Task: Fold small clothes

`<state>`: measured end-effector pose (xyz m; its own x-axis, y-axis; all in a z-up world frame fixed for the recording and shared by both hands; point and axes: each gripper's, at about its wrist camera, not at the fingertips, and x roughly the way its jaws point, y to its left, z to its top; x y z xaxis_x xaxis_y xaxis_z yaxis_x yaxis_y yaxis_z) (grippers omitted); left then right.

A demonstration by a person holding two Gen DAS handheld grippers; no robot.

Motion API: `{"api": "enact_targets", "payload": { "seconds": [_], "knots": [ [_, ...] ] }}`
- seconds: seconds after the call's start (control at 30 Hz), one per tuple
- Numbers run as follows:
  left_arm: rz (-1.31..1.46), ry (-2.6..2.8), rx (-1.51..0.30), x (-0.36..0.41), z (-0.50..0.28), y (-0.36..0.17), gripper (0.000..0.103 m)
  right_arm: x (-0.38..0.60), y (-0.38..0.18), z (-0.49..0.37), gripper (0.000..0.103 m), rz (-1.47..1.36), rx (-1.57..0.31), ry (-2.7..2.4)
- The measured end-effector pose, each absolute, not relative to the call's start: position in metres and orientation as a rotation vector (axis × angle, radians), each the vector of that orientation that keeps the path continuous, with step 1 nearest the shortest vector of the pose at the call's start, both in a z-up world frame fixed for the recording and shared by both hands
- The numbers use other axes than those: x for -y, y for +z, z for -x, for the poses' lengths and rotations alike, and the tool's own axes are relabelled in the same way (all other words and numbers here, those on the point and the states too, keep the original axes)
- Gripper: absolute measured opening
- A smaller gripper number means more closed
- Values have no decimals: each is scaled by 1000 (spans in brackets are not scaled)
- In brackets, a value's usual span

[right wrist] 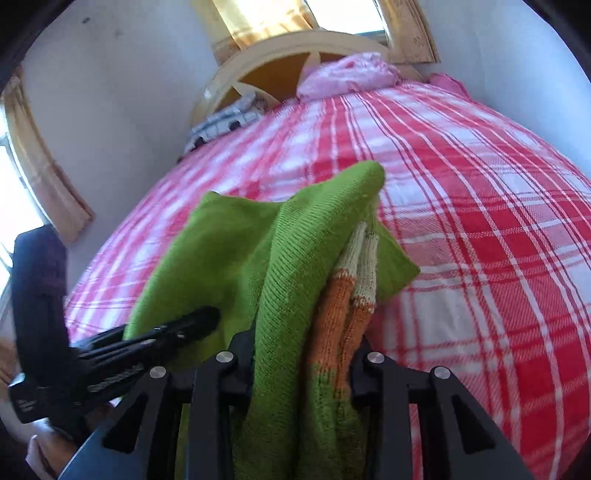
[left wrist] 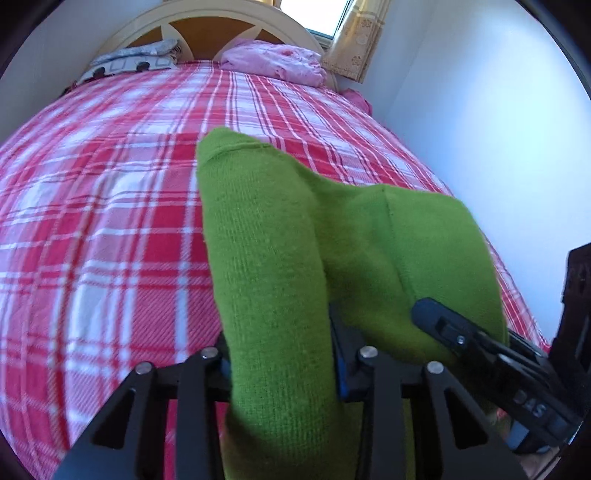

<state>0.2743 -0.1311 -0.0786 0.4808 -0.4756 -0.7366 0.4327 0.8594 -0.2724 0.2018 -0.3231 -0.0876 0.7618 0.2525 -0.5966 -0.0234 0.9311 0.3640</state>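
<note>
Left gripper (left wrist: 280, 365) is clamped on the near edge of a green knit garment (left wrist: 266, 236), its jaws drawn in part way with the cloth bunched between them; the fabric rises out of the jaws and drapes forward over the bed (left wrist: 110, 206), which wears a red-and-white plaid cover. To the right in that same view the right gripper (left wrist: 428, 314) reaches in as a black finger pressed against the neighbouring fold of the garment. At the far end of the bed stand a cream headboard (left wrist: 229, 14), a grey patterned cloth (left wrist: 133, 62) on the left and a crumpled pink cloth (left wrist: 277, 62) to its right, with a curtain (left wrist: 358, 40) at the window beyond. From the right wrist view, the left gripper (right wrist: 199, 321) comes in from the left edge — a black finger lying on the green cloth — and a bit of a hand (right wrist: 40, 450) shows at the lower left corner. Further right, the right gripper (right wrist: 303, 358) is likewise closed part way on the garment (right wrist: 291, 258), pinching a thick bundle that includes a cream-and-orange striped knit band (right wrist: 351, 295) on the right side of the fold. The garment hangs just above the plaid cover (right wrist: 480, 221).
</note>
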Motion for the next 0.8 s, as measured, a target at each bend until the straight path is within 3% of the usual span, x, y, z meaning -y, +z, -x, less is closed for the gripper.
{"api": "enact_targets", "payload": {
  "seconds": [0.27,0.8],
  "knots": [
    [-87,-496,-834,103,-208,-58,37,271,-65,-133,34,-343,-629,173],
    [-154,-556,-773,92,-126,-34,37,255,-45,-16,34,-345,-575,105]
  ]
}}
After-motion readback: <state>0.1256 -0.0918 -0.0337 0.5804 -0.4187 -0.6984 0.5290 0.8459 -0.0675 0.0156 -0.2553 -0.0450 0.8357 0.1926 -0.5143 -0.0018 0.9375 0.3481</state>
